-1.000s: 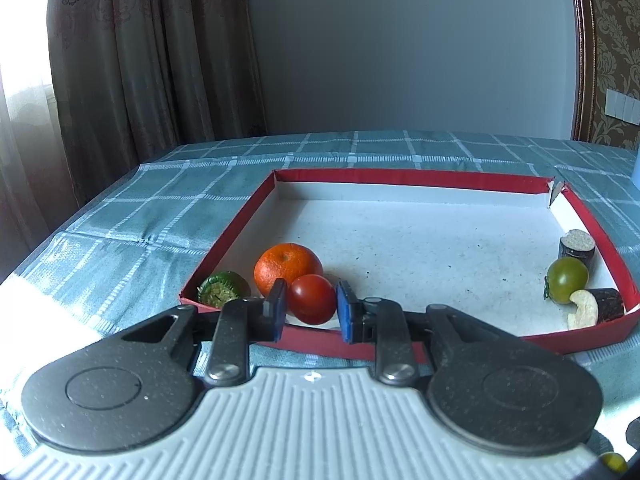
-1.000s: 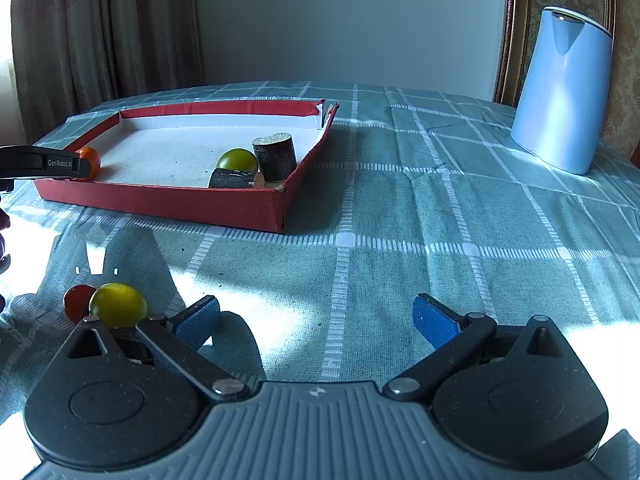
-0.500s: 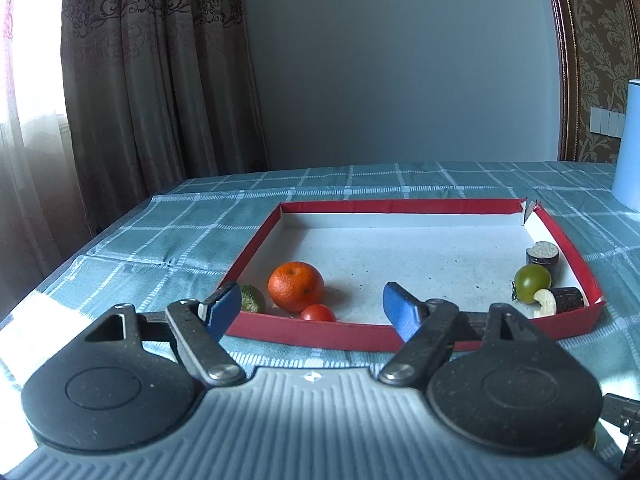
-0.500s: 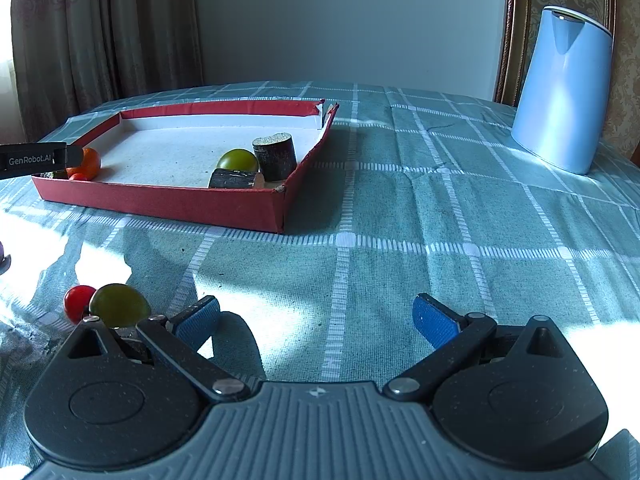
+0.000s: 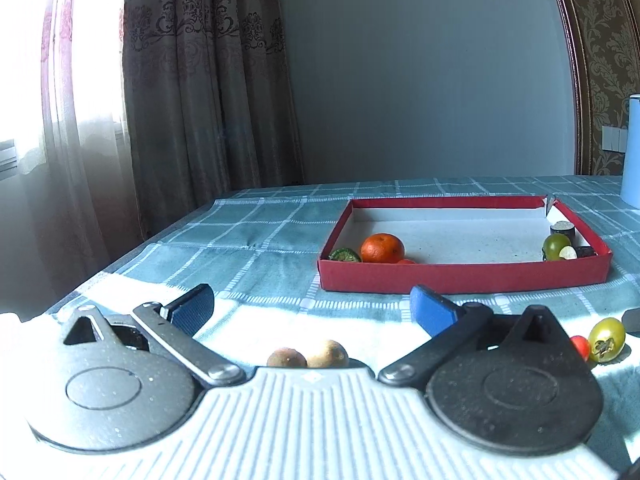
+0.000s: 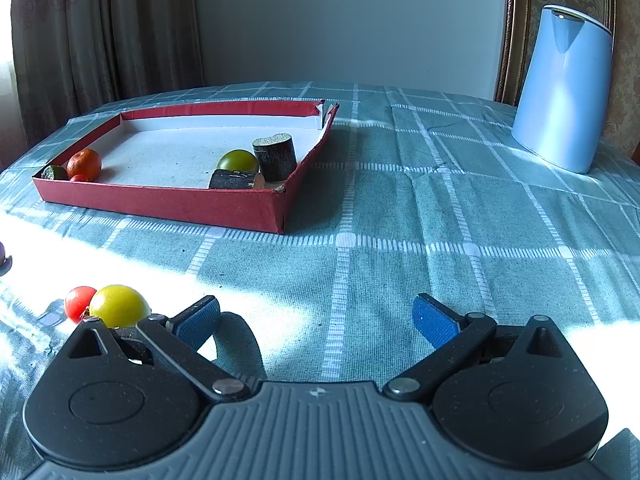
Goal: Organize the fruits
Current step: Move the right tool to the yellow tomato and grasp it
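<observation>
Left tool [image 5: 312,308]: jaws spread wide, nothing held, above two brown fruits [image 5: 307,355] on the worktop [image 5: 260,240]. Right tool [image 6: 316,318]: jaws spread wide, nothing held. A yellow tomato [image 6: 119,306] touches a red tomato [image 6: 78,303] just left of it. The red tray [image 6: 160,202] holds an orange [image 6: 84,164] and a green tomato [image 6: 238,160].

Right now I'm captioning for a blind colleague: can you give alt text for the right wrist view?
The open right gripper hovers over a teal checked tablecloth, a yellow tomato and red cherry tomato at its left. Beyond, a red tray holds fruit; a blue jug stands far right.
</observation>
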{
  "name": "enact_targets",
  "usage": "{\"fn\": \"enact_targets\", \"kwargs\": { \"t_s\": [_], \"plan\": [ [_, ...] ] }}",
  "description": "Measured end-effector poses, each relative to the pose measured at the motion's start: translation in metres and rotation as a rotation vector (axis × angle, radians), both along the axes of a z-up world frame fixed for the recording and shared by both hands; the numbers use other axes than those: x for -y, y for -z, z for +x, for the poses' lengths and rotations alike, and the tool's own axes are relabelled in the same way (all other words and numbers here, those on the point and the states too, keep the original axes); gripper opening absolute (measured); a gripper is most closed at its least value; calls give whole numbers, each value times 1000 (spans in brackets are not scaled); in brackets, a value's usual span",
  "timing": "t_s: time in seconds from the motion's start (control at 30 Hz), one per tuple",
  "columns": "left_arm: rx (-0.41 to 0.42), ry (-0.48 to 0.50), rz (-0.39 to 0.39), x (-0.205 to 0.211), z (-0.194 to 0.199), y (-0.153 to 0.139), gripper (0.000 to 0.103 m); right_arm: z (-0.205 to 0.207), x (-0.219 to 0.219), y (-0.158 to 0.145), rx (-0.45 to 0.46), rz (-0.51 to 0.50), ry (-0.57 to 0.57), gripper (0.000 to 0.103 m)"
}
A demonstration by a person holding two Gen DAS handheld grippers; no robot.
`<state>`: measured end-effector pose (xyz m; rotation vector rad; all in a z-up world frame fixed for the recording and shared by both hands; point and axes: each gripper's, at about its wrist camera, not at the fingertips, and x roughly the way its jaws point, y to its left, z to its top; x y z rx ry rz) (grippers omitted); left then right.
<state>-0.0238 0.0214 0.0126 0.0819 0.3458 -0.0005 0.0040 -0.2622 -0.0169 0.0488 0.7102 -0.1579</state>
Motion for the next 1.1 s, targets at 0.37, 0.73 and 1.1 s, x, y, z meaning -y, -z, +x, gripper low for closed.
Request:
{"fn": "enact_targets", "kwargs": {
  "t_s": [0.37, 0.73, 1.1],
  "plan": [
    [-8, -104, -280, -54, -4, 2, 103, -34, -15, -18, 216, 33, -259, 103],
    [-42, -114, -245, -47, 2, 2, 103, -27, -49, -14, 144, -42, -464, 67],
    [-65, -120, -209, -42, 7, 3, 103, -13, -57, -8, 87, -10, -524, 42]
  ]
}}
